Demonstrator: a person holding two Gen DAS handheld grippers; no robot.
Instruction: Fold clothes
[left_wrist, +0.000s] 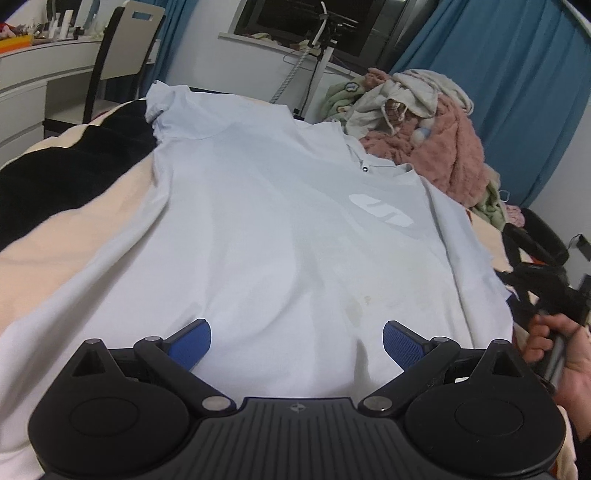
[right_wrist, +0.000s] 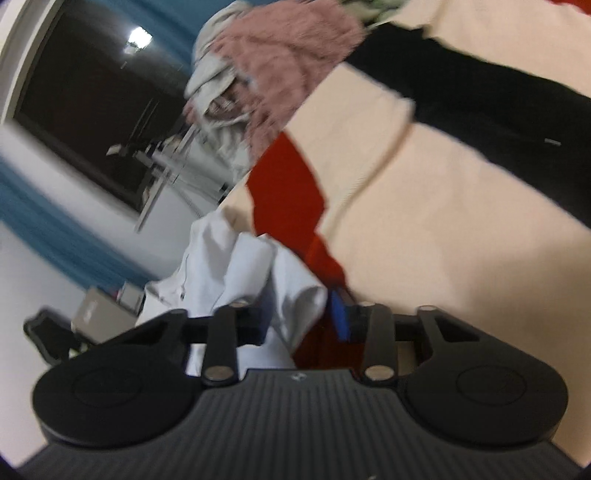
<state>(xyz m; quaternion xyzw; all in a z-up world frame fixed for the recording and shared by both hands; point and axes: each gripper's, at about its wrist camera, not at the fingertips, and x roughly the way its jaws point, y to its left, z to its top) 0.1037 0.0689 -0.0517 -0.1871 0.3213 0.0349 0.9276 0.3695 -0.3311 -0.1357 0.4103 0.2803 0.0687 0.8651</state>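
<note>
a pale blue polo shirt (left_wrist: 280, 221) lies spread flat on the bed (left_wrist: 40, 243), front side up, with its collar far away at about 1 o'clock in the left wrist view and its bottom hem close to the camera. a white logo (left_wrist: 380, 209) sits on the chest.

the left gripper (left_wrist: 297, 341) hovers just over the hem end of the shirt. its blue fingers (left_wrist: 192, 345) are wide apart and hold nothing.

the right gripper (right_wrist: 299, 314) is at the shirt's side, at 3 o'clock in the left wrist view, with the person's hand (left_wrist: 557, 354) around its handle. in its own view, which is blurry, the fingers are closed on a bunched bit of the pale cloth, which looks like the sleeve (right_wrist: 236, 273). it hangs over the cream, red and black blanket (right_wrist: 443, 206).

a pile of other clothes (left_wrist: 436, 125), pink and fluffy on top, waits at 1 o'clock beyond the collar.

the step in hand looks like folding the side of the shirt in. to do it well, the right gripper should carry the sleeve across toward the middle and lay it flat, not drop it in a lump. the left gripper could press down near the hem so the shirt does not slide. the cloth is thin and floppy, so move slowly and keep the edge straight.
</note>
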